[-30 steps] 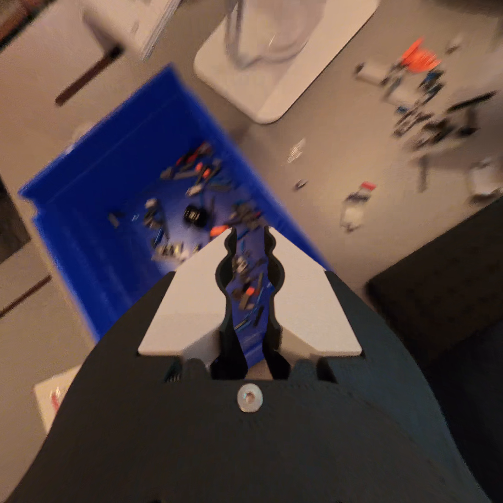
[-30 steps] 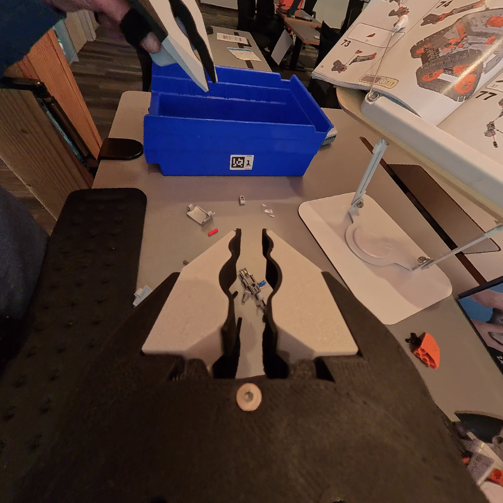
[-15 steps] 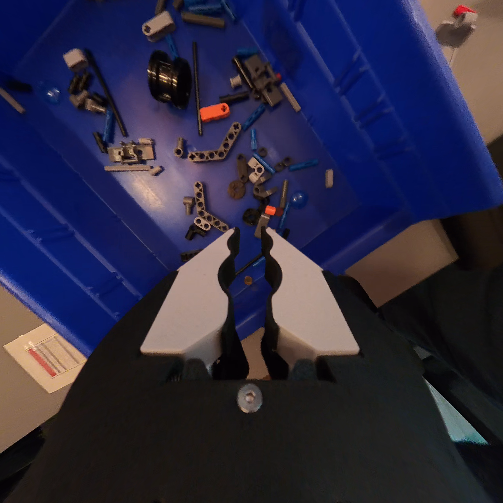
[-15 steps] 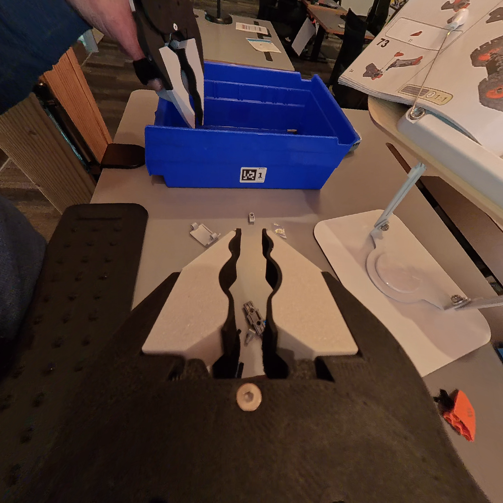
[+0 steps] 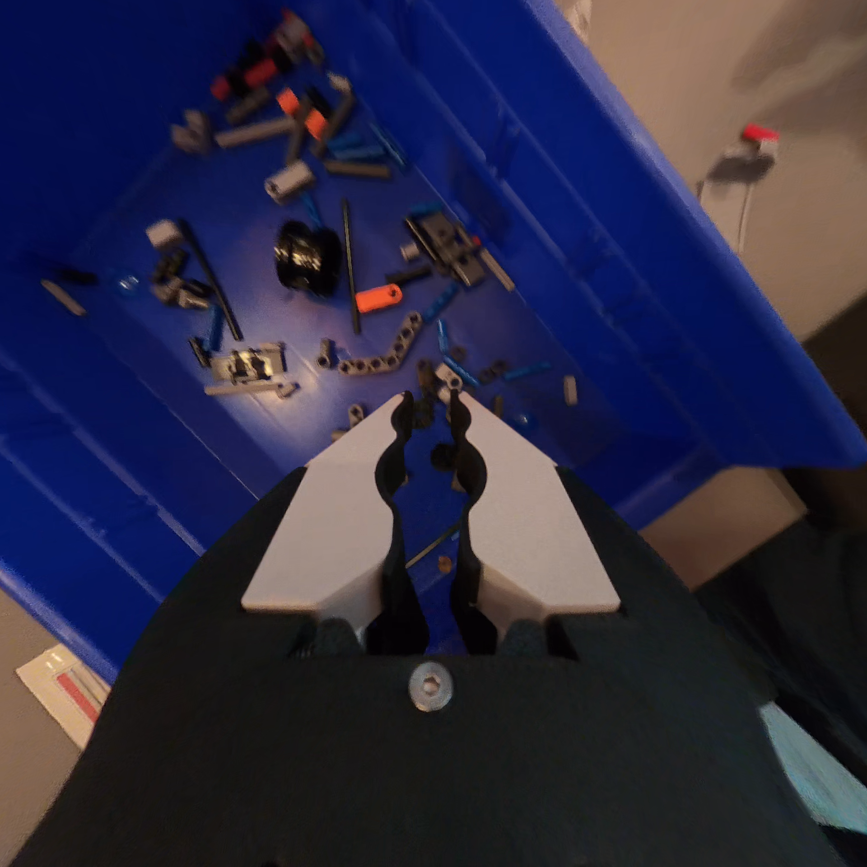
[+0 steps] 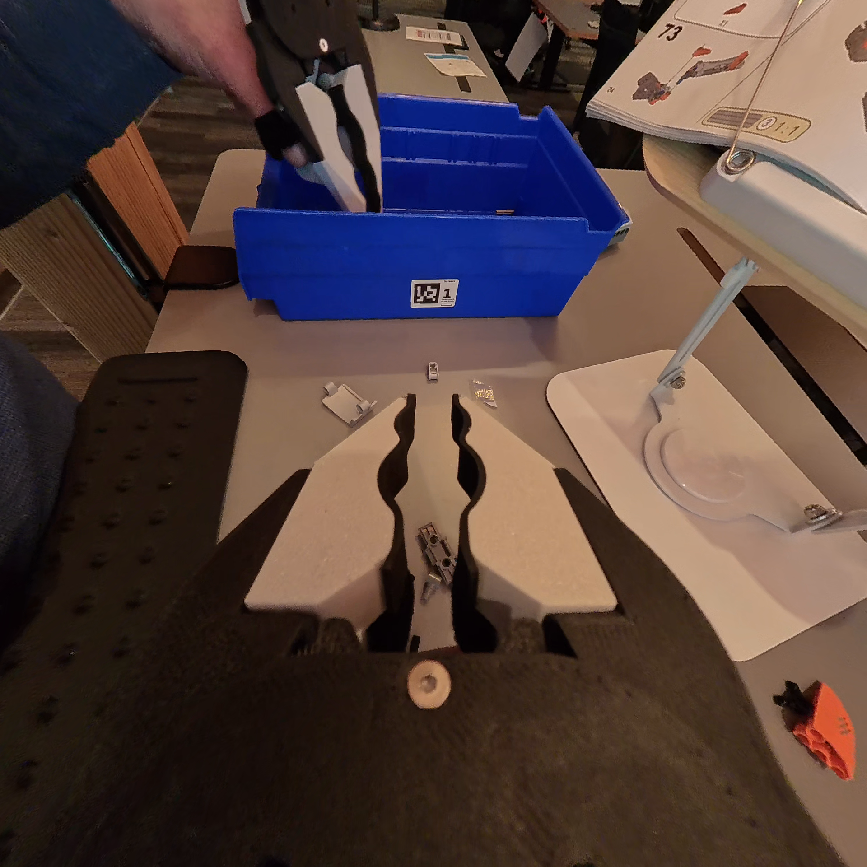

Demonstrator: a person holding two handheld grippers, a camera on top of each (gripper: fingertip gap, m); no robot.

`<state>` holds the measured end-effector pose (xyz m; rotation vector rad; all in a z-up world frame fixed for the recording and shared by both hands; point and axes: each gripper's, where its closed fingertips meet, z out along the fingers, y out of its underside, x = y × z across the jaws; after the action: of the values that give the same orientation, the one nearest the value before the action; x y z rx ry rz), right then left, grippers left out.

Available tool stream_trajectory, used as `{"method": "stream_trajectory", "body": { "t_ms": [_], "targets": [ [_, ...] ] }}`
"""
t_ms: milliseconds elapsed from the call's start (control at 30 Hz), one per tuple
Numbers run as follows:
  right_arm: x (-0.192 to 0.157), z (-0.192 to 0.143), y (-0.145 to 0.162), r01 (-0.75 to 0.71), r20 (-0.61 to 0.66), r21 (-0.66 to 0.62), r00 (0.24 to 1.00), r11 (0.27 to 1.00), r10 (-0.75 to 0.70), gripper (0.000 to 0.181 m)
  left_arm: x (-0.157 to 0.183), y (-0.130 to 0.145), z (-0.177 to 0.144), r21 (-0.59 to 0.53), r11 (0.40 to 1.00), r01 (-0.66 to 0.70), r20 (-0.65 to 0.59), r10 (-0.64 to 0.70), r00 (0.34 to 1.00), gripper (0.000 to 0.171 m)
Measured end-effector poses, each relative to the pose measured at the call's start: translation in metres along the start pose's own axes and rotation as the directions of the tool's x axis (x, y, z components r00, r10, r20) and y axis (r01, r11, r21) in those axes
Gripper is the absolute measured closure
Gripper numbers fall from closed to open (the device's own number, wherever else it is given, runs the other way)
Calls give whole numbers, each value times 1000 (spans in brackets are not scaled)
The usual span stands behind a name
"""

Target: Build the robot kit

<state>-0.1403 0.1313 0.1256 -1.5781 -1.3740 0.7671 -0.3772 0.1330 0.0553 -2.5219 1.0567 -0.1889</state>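
Over at the far left of the right wrist view, a black perforated mat is laid on the grey surface. Behind it, the left gripper is held by a hand and dipped inside the blue bin, near the bin's left end. In the left wrist view the left gripper is seen narrowly parted, with nothing clamped; its tips are poised just above a cluster of small grey and blue parts on the bin floor, contact cannot be told. Scattered in the blue bin are a black wheel, an orange connector, a bent grey beam, a long black axle and other small pieces, blurred. A white sticker is stuck on the bin's front wall.

On the surface in front of the bin, a flat grey hinged piece, a tiny grey connector and a small clear wrapper scrap are seen. The right gripper is held low over the surface, narrowly parted and empty; a small grey assembly lies on the surface between its fingers, near the right finger, contact unclear. To the right, a white stand base is set, carrying an open instruction booklet above. An orange block lies at the far right.
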Motion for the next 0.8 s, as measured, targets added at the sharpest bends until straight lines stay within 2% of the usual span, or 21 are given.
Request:
{"method": "stream_trajectory", "body": {
  "t_ms": [100,200,467,633,800],
  "targets": [
    [1,3,-1,-3,-4,-1,1000,1000,3,168,-8,-24,5,78,997,2,0,-2,1000,156],
    [3,7,-5,-3,-4,5,1000,1000,3,168,-9,-35,16,70,996,-48,-17,49,999,154],
    [1,16,-7,1,3,0,1000,1000,-1,168,-30,-75,39,112,993,-42,-27,46,999,156],
    [1,15,-7,0,2,5,1000,1000,0,168,-33,-84,60,105,992,65,-85,-57,995,154],
    [3,11,-4,-5,-5,8,1000,1000,5,168,-32,-72,79,40,999,-8,-56,10,998,134]
  ]
}}
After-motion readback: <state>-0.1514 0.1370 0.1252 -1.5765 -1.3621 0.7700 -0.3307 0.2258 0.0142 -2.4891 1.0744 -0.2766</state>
